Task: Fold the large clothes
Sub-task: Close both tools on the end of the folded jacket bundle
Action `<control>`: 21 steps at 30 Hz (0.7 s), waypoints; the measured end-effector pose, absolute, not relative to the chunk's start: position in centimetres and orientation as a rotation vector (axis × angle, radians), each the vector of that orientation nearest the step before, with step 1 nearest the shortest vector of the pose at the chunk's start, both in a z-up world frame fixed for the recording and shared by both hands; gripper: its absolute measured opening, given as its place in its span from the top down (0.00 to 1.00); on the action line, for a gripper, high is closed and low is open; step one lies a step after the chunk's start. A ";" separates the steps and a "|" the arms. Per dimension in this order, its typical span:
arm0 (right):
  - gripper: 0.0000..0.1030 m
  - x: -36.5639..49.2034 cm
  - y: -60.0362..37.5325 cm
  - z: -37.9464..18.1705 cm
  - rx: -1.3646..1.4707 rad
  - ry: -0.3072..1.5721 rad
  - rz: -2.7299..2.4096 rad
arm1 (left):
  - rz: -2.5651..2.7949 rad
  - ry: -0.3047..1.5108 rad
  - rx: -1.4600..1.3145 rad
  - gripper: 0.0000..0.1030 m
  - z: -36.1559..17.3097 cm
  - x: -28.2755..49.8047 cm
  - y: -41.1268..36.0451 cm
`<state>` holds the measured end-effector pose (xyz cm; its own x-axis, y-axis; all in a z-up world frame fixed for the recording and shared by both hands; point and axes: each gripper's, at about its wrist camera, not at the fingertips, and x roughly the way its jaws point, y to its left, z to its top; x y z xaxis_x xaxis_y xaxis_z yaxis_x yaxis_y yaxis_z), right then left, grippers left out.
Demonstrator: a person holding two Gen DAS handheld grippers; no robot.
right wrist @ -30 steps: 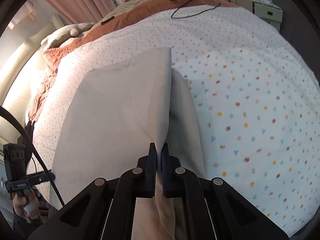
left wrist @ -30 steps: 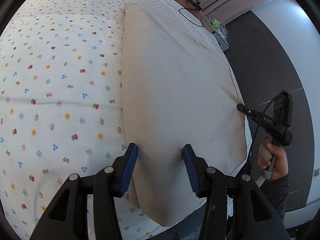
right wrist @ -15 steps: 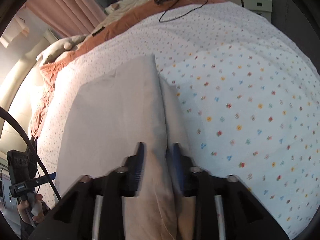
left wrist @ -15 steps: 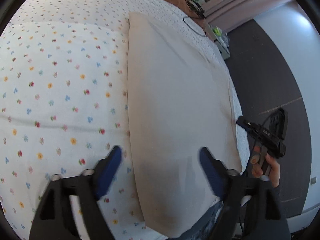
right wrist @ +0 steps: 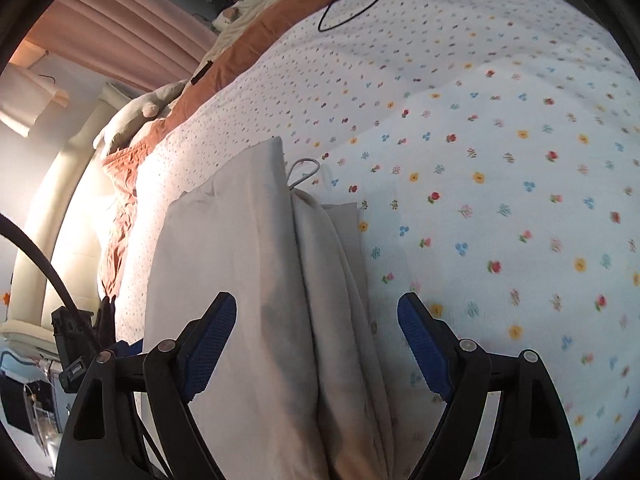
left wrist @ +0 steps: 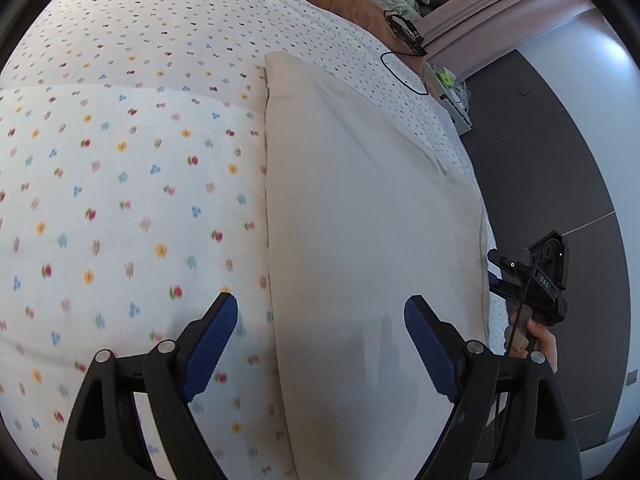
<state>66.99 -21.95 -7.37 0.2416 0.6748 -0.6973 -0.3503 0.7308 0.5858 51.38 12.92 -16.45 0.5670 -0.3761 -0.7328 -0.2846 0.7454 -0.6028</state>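
**Both grippers let go, cloth lies flat on the bed**

I've got my left gripper angled down over the bed, jaws wide, nothing between the pads. The folded beige cloth runs up the middle of the frame, its left edge passing between my fingertips. At lower right a hand holds my right gripper; its housing reads "DAS". Its jaws have just been opening and stand wide, straddling the cloth's folded layers on the floral bedspread without pressing them.
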 end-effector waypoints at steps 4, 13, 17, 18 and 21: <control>0.20 69.3 -20.6 -8.9 0.374 1.170 0.763 | -0.048 1.011 -0.750 0.32 -17.1 53.3 13.4; 0.36 74.4 -17.0 -11.6 0.431 1.259 0.875 | -0.033 1.016 -0.729 0.41 -18.2 57.6 14.4; 0.38 76.8 -16.0 -12.6 0.461 1.288 0.920 | -0.030 1.017 -0.719 0.42 -18.5 59.4 14.7; 0.39 77.3 -15.7 -12.8 0.461 1.292 0.928 | -0.026 1.019 -0.725 0.42 -18.6 59.5 14.8; 0.43 78.3 -14.8 -13.5 0.466 1.298 0.933 | -0.012 1.019 -0.739 0.43 -18.9 60.4 15.0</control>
